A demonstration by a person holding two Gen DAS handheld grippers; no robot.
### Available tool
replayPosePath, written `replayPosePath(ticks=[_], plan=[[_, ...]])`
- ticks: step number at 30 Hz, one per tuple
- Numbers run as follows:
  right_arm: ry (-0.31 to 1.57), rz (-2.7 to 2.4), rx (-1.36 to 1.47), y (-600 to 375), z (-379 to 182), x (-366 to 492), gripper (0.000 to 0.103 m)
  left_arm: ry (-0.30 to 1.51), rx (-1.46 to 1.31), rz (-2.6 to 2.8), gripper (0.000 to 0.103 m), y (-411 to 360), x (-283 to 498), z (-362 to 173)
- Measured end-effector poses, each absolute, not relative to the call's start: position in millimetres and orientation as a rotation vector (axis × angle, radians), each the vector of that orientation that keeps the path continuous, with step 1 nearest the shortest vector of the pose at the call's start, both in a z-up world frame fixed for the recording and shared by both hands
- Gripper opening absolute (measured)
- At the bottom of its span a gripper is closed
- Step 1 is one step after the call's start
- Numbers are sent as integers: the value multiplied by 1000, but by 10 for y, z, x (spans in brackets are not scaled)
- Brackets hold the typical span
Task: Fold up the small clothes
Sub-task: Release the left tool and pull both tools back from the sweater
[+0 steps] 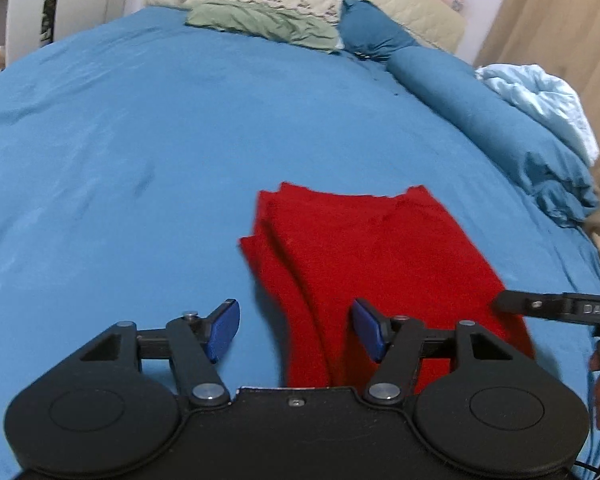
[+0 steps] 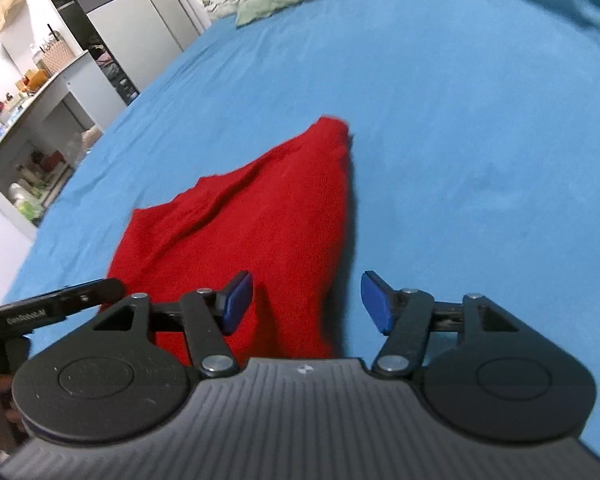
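Left wrist view shows the left claw (image 1: pixel 296 330) spread wide and empty above the near edge of the red garment (image 1: pixel 364 256); that garment lies folded on the blue bed sheet (image 1: pixel 140 140); right wrist view shows the right claw (image 2: pixel 307 302) likewise open, holding nothing, over the same garment's near end.

Left gripper (image 1: pixel 294 330) jaws spread wide, right gripper (image 2: pixel 306 302) likewise, both empty

Red garment's (image 1: pixel 364 264) near edge hidden behind left hand-held gripper (image 1: pixel 294 330), shelf clutter (image 2: pixel 28 184) too small to identify
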State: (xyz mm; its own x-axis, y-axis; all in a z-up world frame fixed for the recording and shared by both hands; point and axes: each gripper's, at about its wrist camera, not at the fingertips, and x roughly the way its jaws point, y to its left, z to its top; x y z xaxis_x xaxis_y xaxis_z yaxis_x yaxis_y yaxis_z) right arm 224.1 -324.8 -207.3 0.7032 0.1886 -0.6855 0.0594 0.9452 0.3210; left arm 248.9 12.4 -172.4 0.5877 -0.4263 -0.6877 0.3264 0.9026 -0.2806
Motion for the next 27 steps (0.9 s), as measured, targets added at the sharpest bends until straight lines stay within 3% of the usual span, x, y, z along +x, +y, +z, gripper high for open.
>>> replayPosePath(ticks=[2,12,14,21,23,24,25,26,27], plan=[[798,51,313,-3254,-2116,2258,77,836,-107,-427,71,107,2519,-1800],[831,0,305,-3251,-2302,2285,80,840,-59,-392,69,20,2552,-1868],[811,-2,303,-3213,-2152,2234,79,840,-51,-374,64,21,2519,-1731],[703,21,287,-3072,-1197,1683,82,725,11,-342,67,58,2035,-686],[690,10,285,-3053,-938,1474,86,713,31,-323,75,61,1850,-406],[684,7,285,-3037,-805,1353,94,703,38,-312,78,68,1723,-247],[681,3,283,-3023,-685,1240,103,697,40,-306,88,62,1632,-133],[674,-5,280,-3003,-569,1115,103,690,37,-305,97,69,1517,-15],[670,-8,270,-2978,-456,988,103,677,32,-306,100,75,1387,107]])
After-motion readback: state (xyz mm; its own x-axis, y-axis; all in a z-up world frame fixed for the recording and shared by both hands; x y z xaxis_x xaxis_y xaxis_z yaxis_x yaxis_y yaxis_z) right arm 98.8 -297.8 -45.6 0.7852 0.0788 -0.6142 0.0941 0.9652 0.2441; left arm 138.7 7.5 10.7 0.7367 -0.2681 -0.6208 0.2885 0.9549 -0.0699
